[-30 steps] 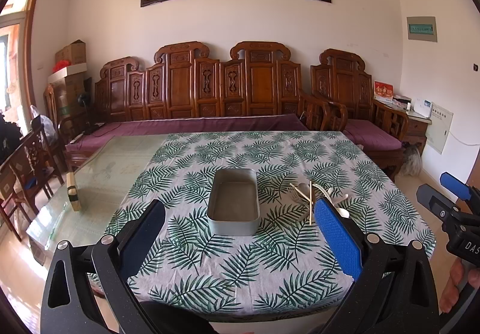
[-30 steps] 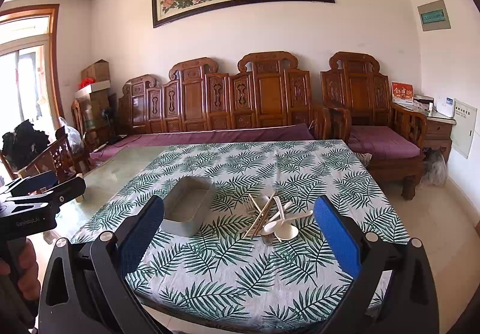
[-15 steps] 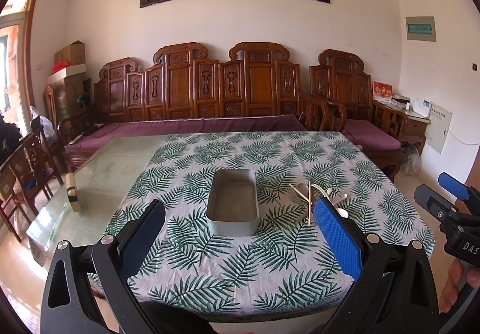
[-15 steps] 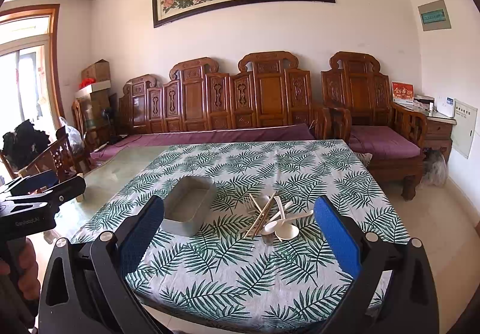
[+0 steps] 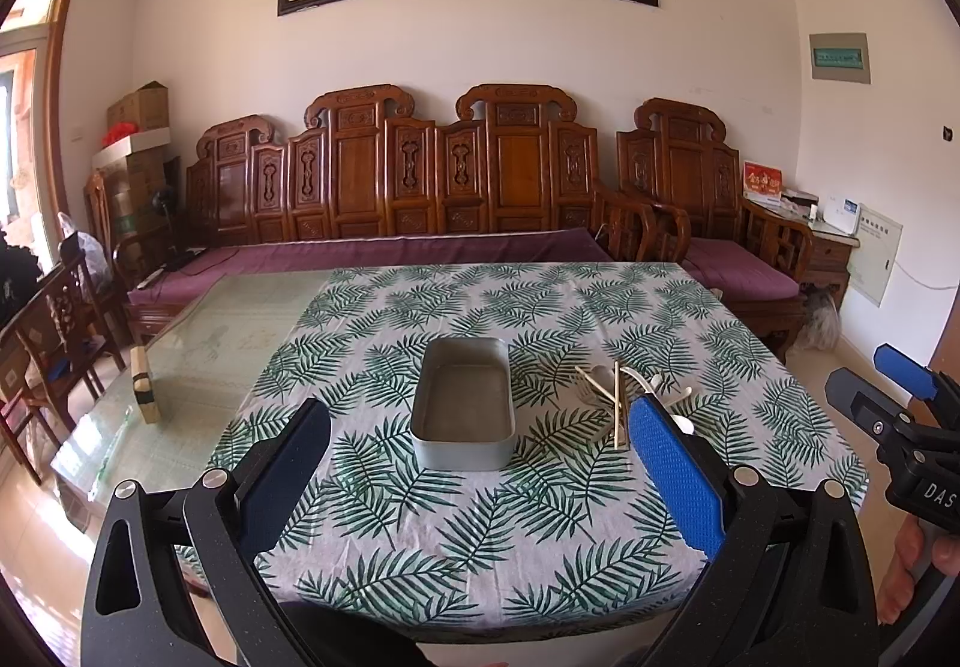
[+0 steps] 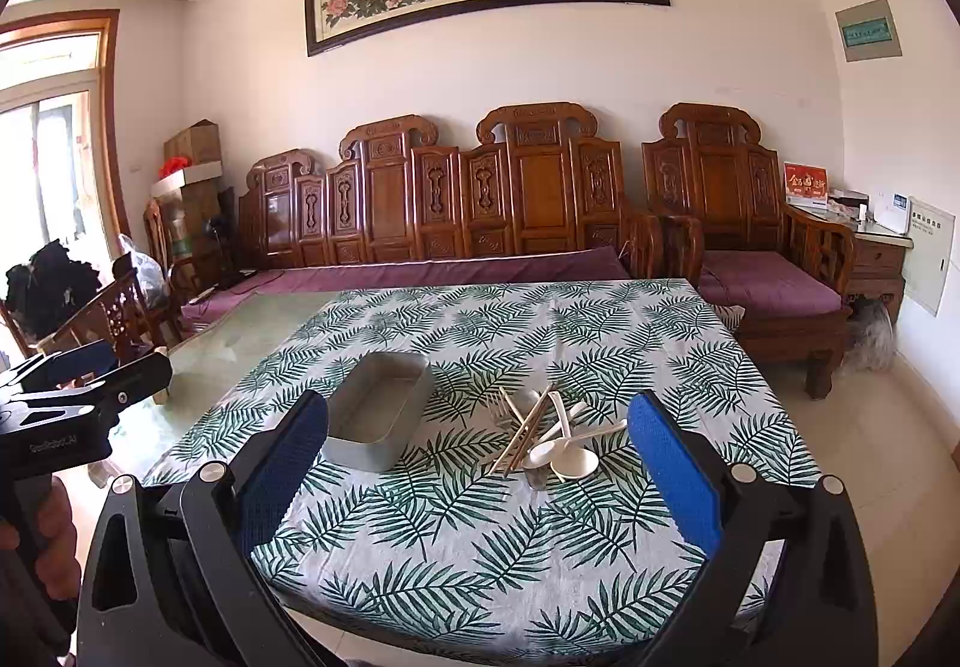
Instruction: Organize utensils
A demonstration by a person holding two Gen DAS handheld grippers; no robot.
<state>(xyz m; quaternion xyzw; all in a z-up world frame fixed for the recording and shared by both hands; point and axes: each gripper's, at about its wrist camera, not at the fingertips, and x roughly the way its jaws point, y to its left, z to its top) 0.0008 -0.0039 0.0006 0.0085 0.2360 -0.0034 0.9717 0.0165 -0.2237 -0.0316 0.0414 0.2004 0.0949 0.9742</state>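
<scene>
An empty grey metal tray point(image 5: 465, 410) point(image 6: 379, 413) sits mid-table on a palm-leaf tablecloth point(image 5: 498, 535) point(image 6: 480, 541). Right of it lies a pile of utensils point(image 6: 543, 436) point(image 5: 612, 394): wooden chopsticks point(image 6: 521, 436), white spoons point(image 6: 570, 454) and a clear fork point(image 6: 498, 412). My left gripper point(image 5: 480, 469) is open and empty, short of the table's near edge, facing the tray. My right gripper point(image 6: 480, 472) is open and empty, short of the near edge, facing between tray and pile. Each gripper shows at the other view's edge.
The cloth covers the right part of a glass-topped table point(image 5: 198, 343). A small wooden block point(image 5: 145, 386) stands on the bare glass at the left. A carved wooden sofa point(image 5: 456, 199) lines the back wall; chairs point(image 5: 54, 331) stand at the left.
</scene>
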